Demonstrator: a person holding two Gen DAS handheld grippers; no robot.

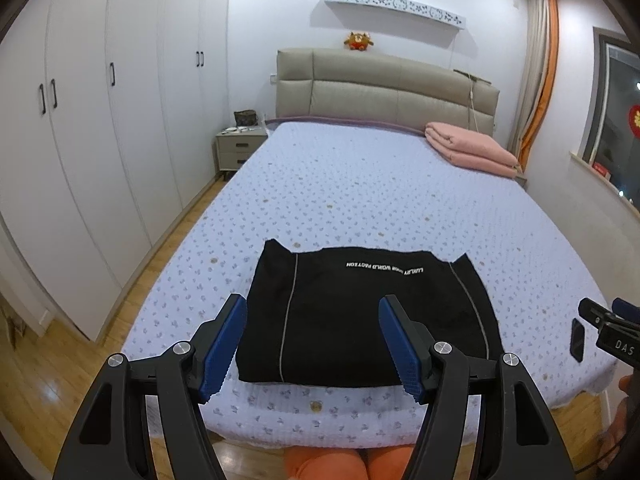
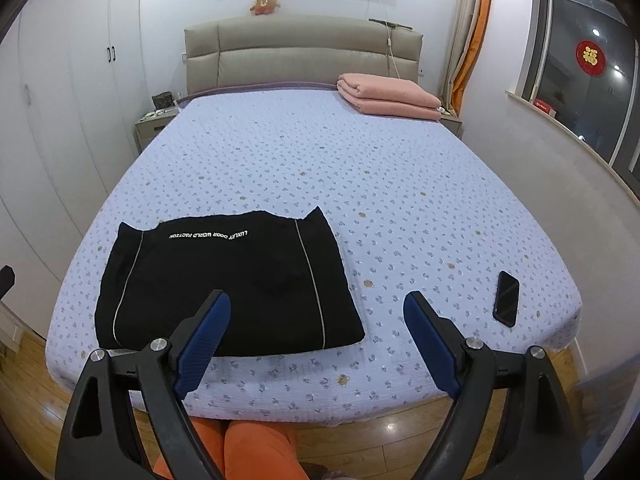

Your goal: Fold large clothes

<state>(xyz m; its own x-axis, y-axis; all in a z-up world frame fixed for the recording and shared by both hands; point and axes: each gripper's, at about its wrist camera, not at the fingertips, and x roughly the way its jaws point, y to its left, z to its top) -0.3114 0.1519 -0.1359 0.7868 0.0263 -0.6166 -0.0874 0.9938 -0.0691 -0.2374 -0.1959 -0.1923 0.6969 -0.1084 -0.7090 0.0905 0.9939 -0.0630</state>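
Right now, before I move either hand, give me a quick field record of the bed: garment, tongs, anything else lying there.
garment: black top, folded into a flat rectangle, white lettering facing up, near the foot edge of the bed
left tongs: open, empty, above the garment's near edge
right tongs: open, empty, by the garment's right corner
phone: dark, flat on the cover, right of the garment, apart from it
blanket: pink, folded, by the headboard
fold state: looks finished

Pink folded blanket point(image 2: 390, 98) by headboard point(image 2: 300, 54); phone point(image 2: 506, 293) near bed corner; plush toy point(image 2: 264, 5).
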